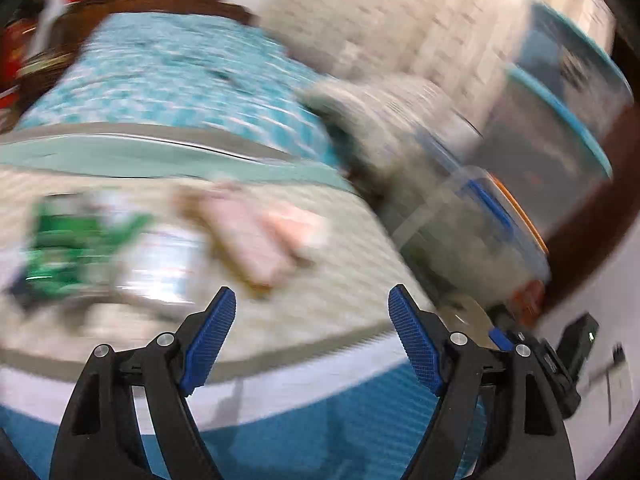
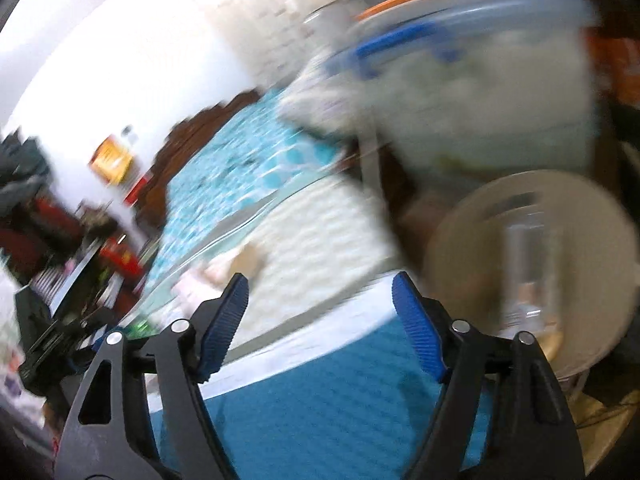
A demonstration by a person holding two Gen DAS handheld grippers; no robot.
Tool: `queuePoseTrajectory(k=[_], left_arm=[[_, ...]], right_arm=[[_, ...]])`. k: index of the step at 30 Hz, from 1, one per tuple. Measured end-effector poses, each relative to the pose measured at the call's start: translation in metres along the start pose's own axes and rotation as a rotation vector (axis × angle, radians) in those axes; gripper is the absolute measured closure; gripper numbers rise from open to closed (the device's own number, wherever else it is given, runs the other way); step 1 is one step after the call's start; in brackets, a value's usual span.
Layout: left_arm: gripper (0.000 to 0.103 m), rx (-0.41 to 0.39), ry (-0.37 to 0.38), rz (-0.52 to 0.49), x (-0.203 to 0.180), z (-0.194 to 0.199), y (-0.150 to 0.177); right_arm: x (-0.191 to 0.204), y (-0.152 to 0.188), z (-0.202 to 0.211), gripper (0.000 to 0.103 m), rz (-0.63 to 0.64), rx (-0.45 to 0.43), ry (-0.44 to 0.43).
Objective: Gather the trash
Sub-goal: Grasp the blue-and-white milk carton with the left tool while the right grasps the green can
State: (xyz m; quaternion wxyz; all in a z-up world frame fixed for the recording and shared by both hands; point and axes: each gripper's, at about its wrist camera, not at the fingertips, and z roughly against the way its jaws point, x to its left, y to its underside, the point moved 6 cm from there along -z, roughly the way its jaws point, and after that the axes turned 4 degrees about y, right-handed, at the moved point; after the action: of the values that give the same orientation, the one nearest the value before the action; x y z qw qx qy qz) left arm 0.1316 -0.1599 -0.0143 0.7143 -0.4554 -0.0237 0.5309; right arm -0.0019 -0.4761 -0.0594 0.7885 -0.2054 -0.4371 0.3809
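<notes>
Trash on bed, both grippers empty.
Green wrapper (image 1: 68, 252) and pink scrap (image 1: 260, 236) lay on the bed (image 1: 320, 280), beyond the left gripper (image 1: 312, 304); left and right gripper (image 2: 320, 292) jaws were spread, gripping nothing; views blurred.

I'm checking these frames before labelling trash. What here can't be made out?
- Green wrapper, left wrist view: motion blur hides print and shape.
- Pink item, left wrist view: blurred, unidentifiable.
- Round bin, right wrist view: contents smeared; lower rim behind the right gripper.
</notes>
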Motion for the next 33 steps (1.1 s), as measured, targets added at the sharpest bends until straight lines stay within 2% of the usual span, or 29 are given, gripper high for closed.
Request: queuePoseTrajectory(k=[3,7,11,13,17,22,25,28,30,31,32,33], left_arm=[[0.029,-0.051,-0.098,0.054,0.062,0.041,-0.017],[0.029,-0.096,-0.286,0.038,0.137,0.094,-0.025],[0.029,-0.018,-0.401,-0.013,0.19,0.102,-0.021],[0.028,0.008,-0.409,-0.052,0.205,0.099,-0.02],[0.025,0.027,-0.369,-0.151,0.207,0.084,-0.021],[0.02,0.041,-0.384,-0.254,0.211,0.061,-0.026],[0.02,0.074,-0.39,-0.271,0.215,0.045,-0.03],[0.019,0.115,-0.372,-0.277,0.221,0.033,-0.027],[0.018,0.144,-0.373,-0.28,0.226,0.022,-0.025],[0.02,0.154,-0.38,-0.273,0.23,0.019,-0.024],[0.022,0.165,-0.387,-0.264,0.233,0.016,-0.022],[0.025,0.179,-0.393,-0.252,0.237,0.014,-0.019]], right_arm=[[0.05,0.016,-0.024,0.032,0.072,0.069,-0.068],[0.128,0.047,-0.062,0.034,0.209,0.174,-0.149],[0.204,0.067,-0.098,0.035,0.326,0.267,-0.258],[0.248,0.073,-0.122,0.034,0.396,0.314,-0.326],[0.312,0.095,-0.182,0.032,0.482,0.434,-0.378],[0.344,0.12,-0.241,0.024,0.538,0.534,-0.345],[0.355,0.132,-0.264,0.018,0.606,0.581,-0.336],[0.361,0.151,-0.275,0.018,0.641,0.67,-0.368],[0.365,0.155,-0.275,0.02,0.637,0.688,-0.403],[0.365,0.154,-0.273,0.027,0.643,0.668,-0.395],[0.365,0.152,-0.271,0.041,0.639,0.66,-0.406],[0.361,0.148,-0.267,0.049,0.6,0.654,-0.427]])
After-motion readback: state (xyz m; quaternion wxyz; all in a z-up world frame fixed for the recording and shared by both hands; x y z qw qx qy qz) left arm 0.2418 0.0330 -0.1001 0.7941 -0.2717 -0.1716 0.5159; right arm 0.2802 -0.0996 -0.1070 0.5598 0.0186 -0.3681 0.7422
